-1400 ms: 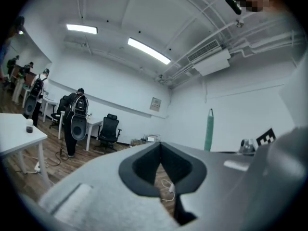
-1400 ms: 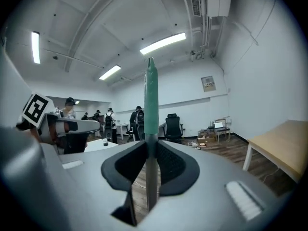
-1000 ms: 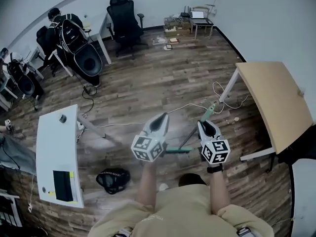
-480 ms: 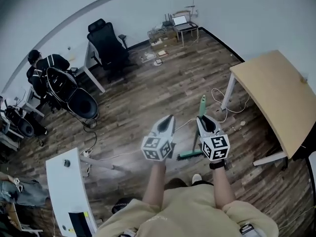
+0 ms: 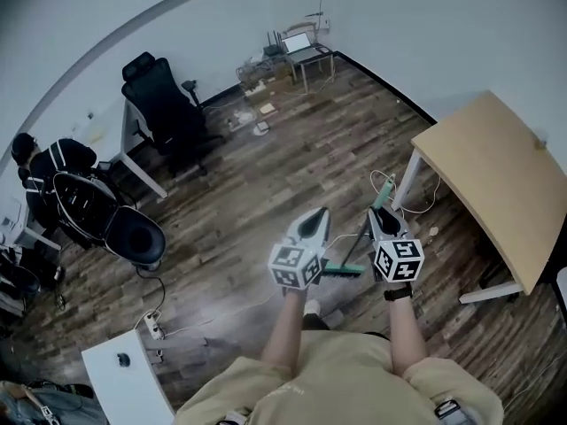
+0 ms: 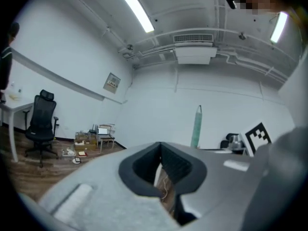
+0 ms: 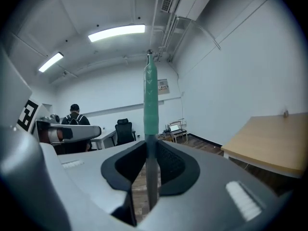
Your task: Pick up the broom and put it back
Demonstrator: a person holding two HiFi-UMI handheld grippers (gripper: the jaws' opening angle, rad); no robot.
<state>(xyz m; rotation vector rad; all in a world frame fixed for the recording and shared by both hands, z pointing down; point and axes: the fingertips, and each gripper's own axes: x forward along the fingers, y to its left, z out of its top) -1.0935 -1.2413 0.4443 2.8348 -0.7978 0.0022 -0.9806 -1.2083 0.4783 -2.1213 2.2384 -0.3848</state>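
Observation:
The broom stands almost upright over the wood floor, with its green bristle head (image 5: 341,270) low and its green-gripped handle (image 5: 383,191) rising past my right gripper (image 5: 383,212). In the right gripper view the handle (image 7: 150,109) runs straight up between the pads, and my right gripper (image 7: 150,177) is shut on it. My left gripper (image 5: 314,222) is held level beside it on the left, shut, with nothing in it. From the left gripper view the left gripper (image 6: 161,170) shows only floor past its tips, and the broom's green grip (image 6: 196,127) is off to its right.
A light wooden table (image 5: 496,175) stands at the right, with a white cable (image 5: 388,182) on the floor by its leg. A black office chair (image 5: 164,96) and a laptop stand (image 5: 301,47) are by the far wall. A person (image 5: 44,171) sits at the left. A power strip (image 5: 152,328) lies near a white desk corner (image 5: 124,379).
Both grippers and the broom have travelled across the floor toward the wooden table and far corner. The white desk has slid nearly out of view; the black bag has gone. The right grip is unchanged.

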